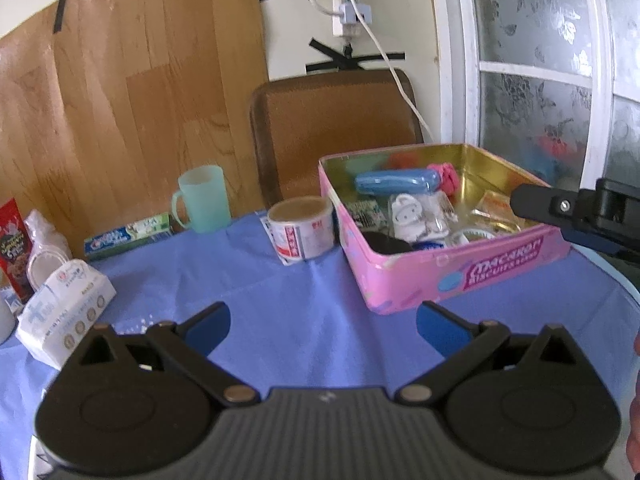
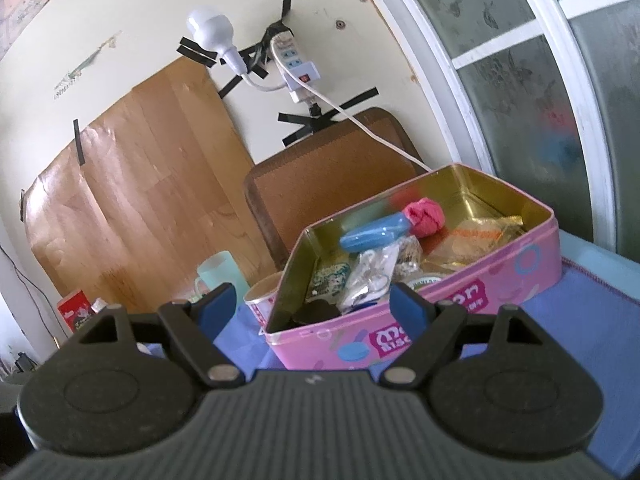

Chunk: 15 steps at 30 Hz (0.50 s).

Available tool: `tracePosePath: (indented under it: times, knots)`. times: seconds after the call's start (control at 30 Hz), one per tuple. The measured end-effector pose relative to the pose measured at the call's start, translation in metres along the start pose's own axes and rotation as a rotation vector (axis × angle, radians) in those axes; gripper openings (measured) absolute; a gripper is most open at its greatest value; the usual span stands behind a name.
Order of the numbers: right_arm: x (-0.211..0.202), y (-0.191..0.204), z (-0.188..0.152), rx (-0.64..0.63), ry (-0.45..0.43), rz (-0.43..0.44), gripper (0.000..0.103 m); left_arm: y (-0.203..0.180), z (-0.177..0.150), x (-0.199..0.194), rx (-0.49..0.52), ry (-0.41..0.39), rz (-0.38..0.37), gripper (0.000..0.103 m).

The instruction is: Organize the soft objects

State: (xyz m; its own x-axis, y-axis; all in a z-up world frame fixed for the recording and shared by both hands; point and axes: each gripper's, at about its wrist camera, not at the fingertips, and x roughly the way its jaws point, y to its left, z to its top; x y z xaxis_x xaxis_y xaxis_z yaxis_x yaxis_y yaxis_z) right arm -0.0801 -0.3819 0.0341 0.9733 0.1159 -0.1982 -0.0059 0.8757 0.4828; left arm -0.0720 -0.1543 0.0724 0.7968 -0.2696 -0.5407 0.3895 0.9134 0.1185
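Observation:
A pink biscuit tin (image 1: 452, 276) stands open on the blue cloth (image 1: 280, 304). Inside lie a blue roll (image 1: 394, 183), a pink bundle (image 1: 447, 176), a white packet (image 1: 416, 216) and gold wrappers. The tin also shows in the right wrist view (image 2: 460, 304), with the blue roll (image 2: 374, 234) and pink bundle (image 2: 424, 216). My left gripper (image 1: 322, 330) is open and empty, low over the cloth in front of the tin. My right gripper (image 2: 310, 308) is open and empty, just before the tin's near wall; one of its fingers (image 1: 540, 204) reaches over the tin's right corner.
A tape roll (image 1: 302, 228), a green mug (image 1: 204, 198), a toothpaste box (image 1: 128, 236), a tissue pack (image 1: 64, 312) and a red carton (image 1: 14, 248) stand on the cloth's left side. A brown chair back (image 1: 336, 128) is behind the table.

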Motion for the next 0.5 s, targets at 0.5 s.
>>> tracePosePath:
  times: [0.5]
  knots:
    - [0.014,-0.012,-0.008,0.035,0.048,-0.015,0.086,-0.001,-0.012,0.025,0.003,0.089,-0.004,0.103]
